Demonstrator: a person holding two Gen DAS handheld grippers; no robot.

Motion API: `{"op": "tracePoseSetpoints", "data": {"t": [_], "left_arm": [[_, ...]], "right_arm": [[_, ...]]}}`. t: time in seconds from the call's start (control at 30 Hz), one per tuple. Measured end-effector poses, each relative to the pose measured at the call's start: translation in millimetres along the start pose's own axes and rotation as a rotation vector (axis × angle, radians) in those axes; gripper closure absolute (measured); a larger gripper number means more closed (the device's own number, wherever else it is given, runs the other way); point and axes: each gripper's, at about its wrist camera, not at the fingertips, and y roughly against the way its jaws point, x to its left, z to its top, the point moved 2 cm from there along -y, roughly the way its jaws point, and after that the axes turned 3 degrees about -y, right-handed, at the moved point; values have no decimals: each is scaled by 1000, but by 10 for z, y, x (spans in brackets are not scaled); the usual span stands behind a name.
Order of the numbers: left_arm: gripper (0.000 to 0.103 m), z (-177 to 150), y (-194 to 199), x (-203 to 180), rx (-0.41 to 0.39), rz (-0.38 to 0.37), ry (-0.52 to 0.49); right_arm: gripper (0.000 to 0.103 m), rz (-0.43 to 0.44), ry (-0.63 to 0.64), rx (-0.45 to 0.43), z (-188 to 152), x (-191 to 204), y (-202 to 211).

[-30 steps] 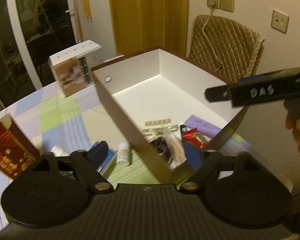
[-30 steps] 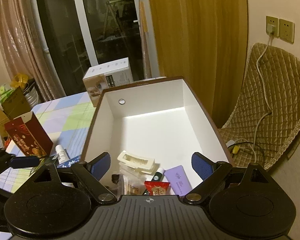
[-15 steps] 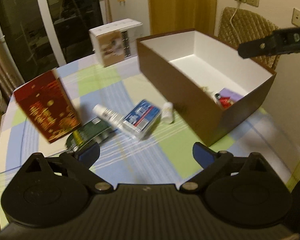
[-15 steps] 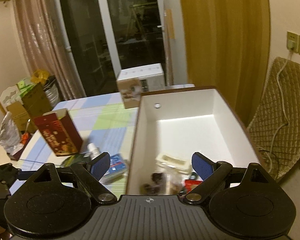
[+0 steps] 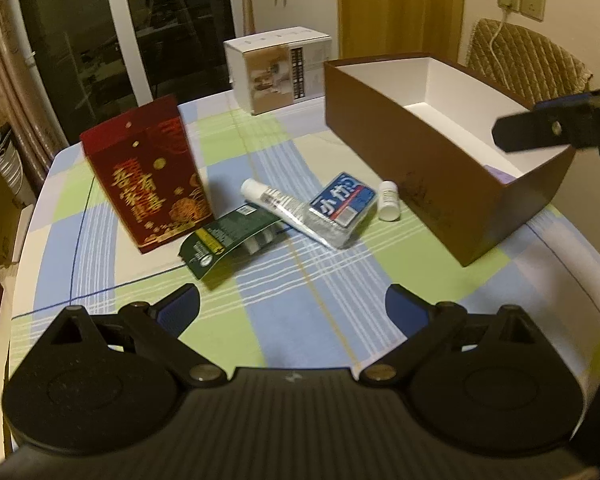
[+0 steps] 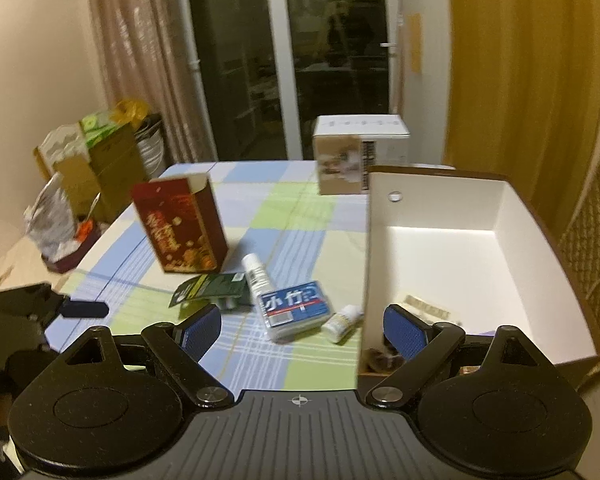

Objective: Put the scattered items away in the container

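Both grippers have pulled back from over the brown box (image 5: 440, 176), so the loose things on the tabletop (image 5: 284, 292) now fill the views where a second ago the white inside of the box did. In the left wrist view the left gripper (image 5: 292, 306) hangs above the checked cloth with its jaws spread wide and nothing between them. The right gripper (image 6: 302, 326) is likewise released and empty, its blue pads standing either side of the box's near left corner.

Between the box and the red gift carton (image 5: 148, 172) lies a small cluster: a white tube (image 5: 274, 204) lying flat, a blue tissue pack (image 5: 338, 208) resting partly over the tube's lower end, a green card package (image 5: 230, 242) touching the tube on its other side, and a small white bottle (image 5: 389, 201) on its side just beside the box wall. The red carton stands upright, tilted in the fisheye, close to the green package.

Already in the box, at its near end, the right wrist view shows a pale strip-shaped piece (image 6: 426, 306) and some dark items that are too hidden to name. A white product carton (image 5: 278, 68) stands at the far edge of the tabletop, well apart from the cluster.
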Motion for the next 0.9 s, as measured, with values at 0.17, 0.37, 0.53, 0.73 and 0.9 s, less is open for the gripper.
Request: {"op": "tracePoseSetpoints", "data": {"t": [0.17, 0.37, 0.53, 0.73, 0.9], "left_arm": [[6, -125, -105, 203, 0, 17, 56], [6, -269, -247, 410, -2, 29, 127], [6, -327, -343, 523, 4, 34, 163], [6, -382, -400, 713, 8, 66, 207], [6, -424, -441, 805, 20, 77, 220]], "right_arm": [[10, -3, 22, 17, -112, 144, -226], [10, -26, 49, 48, -219, 299, -604], [29, -66, 70, 85, -290, 358, -973], [29, -117, 32, 105, -350, 252, -1391], [29, -111, 36, 103, -272, 139, -1679]]}}
